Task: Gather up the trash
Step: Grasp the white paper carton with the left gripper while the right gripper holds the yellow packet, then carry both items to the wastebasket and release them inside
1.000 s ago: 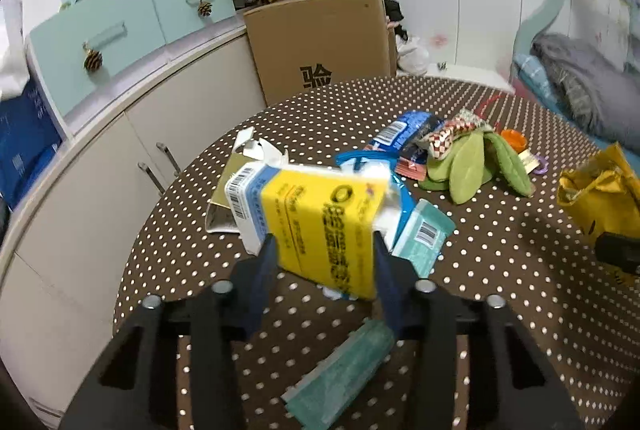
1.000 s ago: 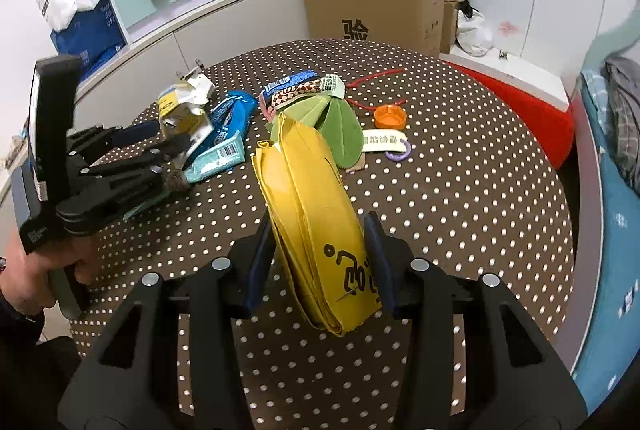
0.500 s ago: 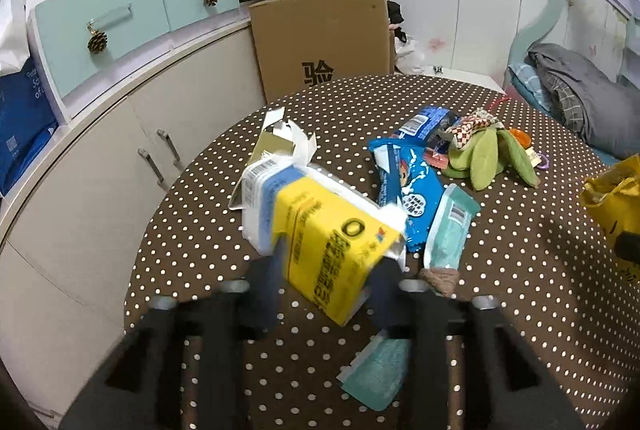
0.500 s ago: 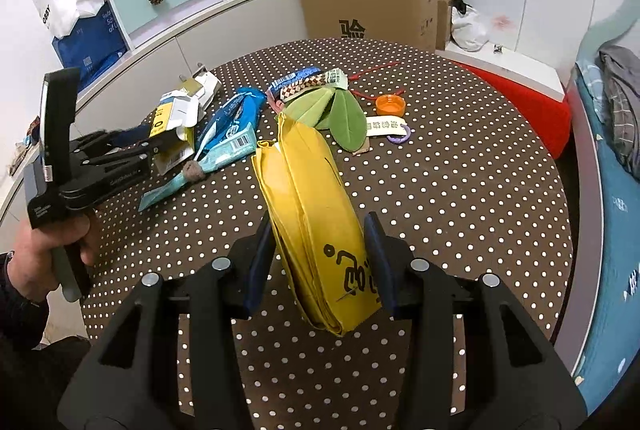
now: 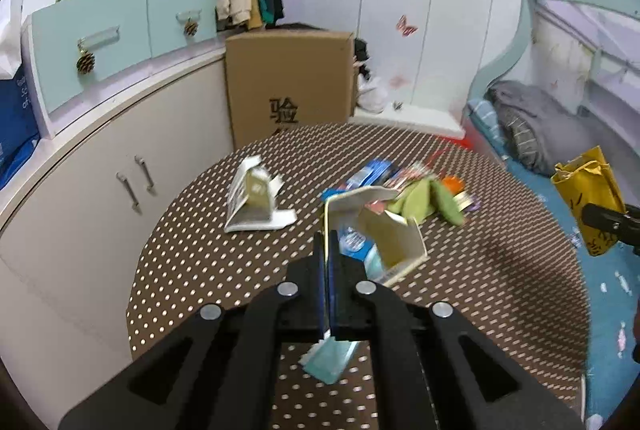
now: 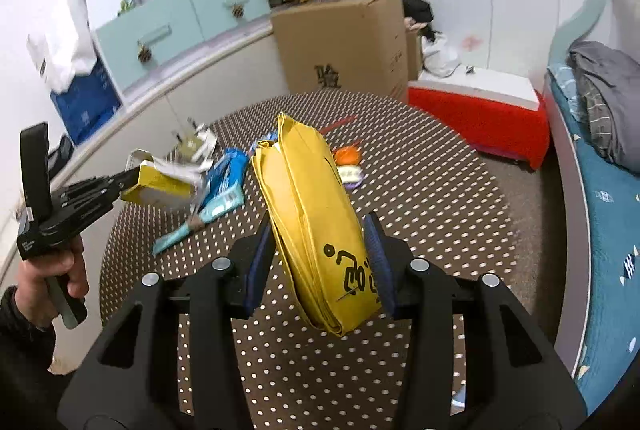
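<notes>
Left wrist view now shows the left gripper (image 5: 331,262) squeezed almost flat on one thin wall of the yellow carton (image 5: 374,226). A second ago its jaws stood wide around the whole box; they have just been closing, and the carton has collapsed, its open end gaping toward 1 o'clock. It hangs lifted off the polka-dot table (image 5: 208,254), above the teal wrapper (image 5: 326,364) at 6 o'clock. A torn white carton (image 5: 256,201) lies apart at 10 o'clock, with the blue snack wrappers (image 5: 370,175) and green leaf-shaped piece (image 5: 434,195) farther off at 1 o'clock.

Right wrist view shows the right gripper (image 6: 320,252) at a middling width, clamped as before on the folded yellow paper bag (image 6: 316,226), which is raised over the table. The bag looks folded shut, so I judge it must be opened before the carton can go in; the thin pinch could slip.
</notes>
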`<state>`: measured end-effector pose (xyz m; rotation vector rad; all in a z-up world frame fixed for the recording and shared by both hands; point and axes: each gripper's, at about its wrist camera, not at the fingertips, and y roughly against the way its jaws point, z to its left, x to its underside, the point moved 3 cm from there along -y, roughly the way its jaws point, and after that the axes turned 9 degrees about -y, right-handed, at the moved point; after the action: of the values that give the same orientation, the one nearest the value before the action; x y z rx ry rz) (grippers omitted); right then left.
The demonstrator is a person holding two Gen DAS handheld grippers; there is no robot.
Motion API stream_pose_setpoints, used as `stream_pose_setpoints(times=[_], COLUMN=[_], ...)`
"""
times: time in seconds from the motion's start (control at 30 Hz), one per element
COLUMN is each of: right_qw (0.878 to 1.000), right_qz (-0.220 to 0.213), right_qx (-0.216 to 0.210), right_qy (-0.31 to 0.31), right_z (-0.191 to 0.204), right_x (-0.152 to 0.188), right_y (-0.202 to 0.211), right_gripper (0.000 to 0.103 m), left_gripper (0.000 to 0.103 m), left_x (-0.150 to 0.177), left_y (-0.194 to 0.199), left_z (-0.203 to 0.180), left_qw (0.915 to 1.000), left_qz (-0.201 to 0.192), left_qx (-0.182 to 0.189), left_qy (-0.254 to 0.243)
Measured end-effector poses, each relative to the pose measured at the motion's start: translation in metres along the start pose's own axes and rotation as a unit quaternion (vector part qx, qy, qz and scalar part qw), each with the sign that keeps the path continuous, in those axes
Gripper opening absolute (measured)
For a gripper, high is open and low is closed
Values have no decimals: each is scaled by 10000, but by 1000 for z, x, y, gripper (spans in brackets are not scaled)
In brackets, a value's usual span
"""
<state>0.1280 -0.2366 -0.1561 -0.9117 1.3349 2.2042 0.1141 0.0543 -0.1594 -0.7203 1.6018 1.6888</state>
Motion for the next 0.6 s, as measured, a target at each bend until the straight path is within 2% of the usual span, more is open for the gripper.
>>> stream_pose_setpoints(times=[0.33,0.6], right_qw=[9965,9853], right_qz=[-620,-1030], right_qx=[268,702], right_qy=[-495,-1172], right_z=[-50,-111], right_x=[-16,-17], right_y=[59,103], right_gripper=[44,44], left_gripper=[1,1], left_x=[-36,-69], left_y=[15,20], left_z=[-29,-72], left_qw=[9973,9880], left_qz=[-336,-570], left_qx=[642,1409], left_qy=[-122,-275])
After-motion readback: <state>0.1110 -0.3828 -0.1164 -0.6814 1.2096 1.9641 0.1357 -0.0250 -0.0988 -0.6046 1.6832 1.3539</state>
